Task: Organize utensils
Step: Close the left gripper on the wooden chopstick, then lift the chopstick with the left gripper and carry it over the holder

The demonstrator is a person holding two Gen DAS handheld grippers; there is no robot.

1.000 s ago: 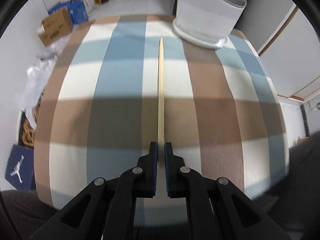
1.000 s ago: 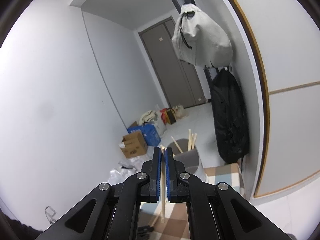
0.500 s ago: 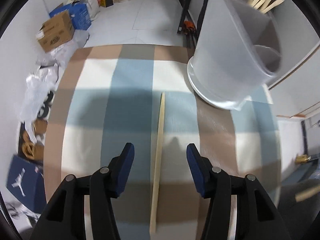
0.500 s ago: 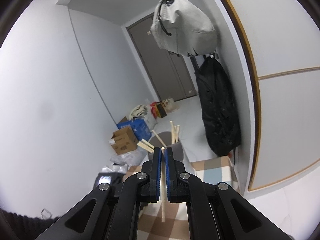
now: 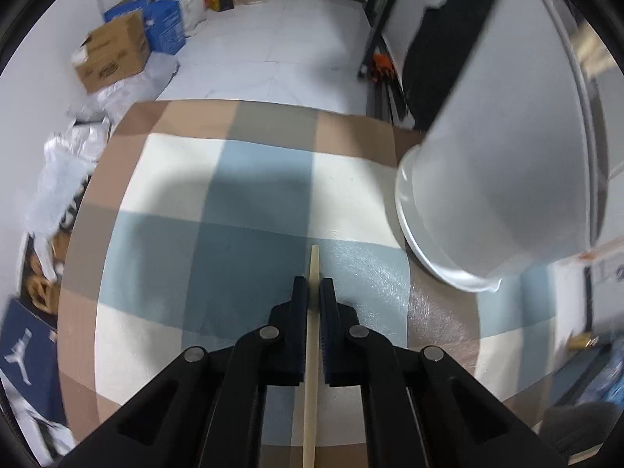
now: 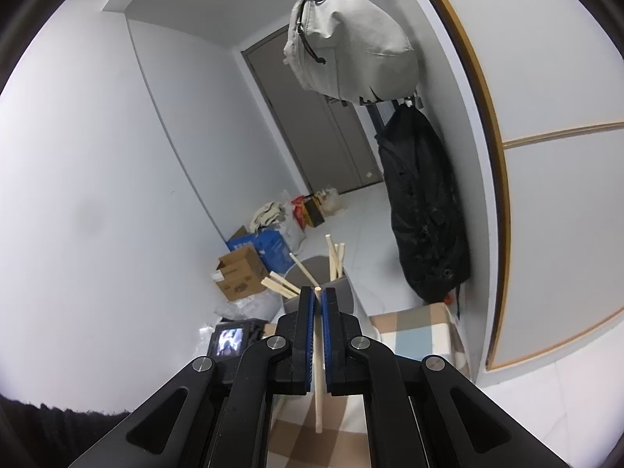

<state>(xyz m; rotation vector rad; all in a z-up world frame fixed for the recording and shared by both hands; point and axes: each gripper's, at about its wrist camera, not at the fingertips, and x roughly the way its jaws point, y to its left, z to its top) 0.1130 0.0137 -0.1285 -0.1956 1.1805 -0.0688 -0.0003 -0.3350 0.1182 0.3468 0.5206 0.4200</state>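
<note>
My left gripper is shut on a pale wooden chopstick that lies along the checked tablecloth; its tip sticks out just past my fingertips. The white utensil holder stands close on the right. My right gripper is shut on a second chopstick and holds it in the air, end down. Beyond it stands the holder with several chopsticks in it.
Cardboard boxes and plastic bags lie on the floor past the table's far and left edges. A grey bag and a black bag hang on the wall at the right. The left gripper's camera shows below.
My left gripper opened, moved forward along the chopstick toward the holder, and has shut on it again near its far tip. My right gripper has kept its chopstick and turned slightly.
</note>
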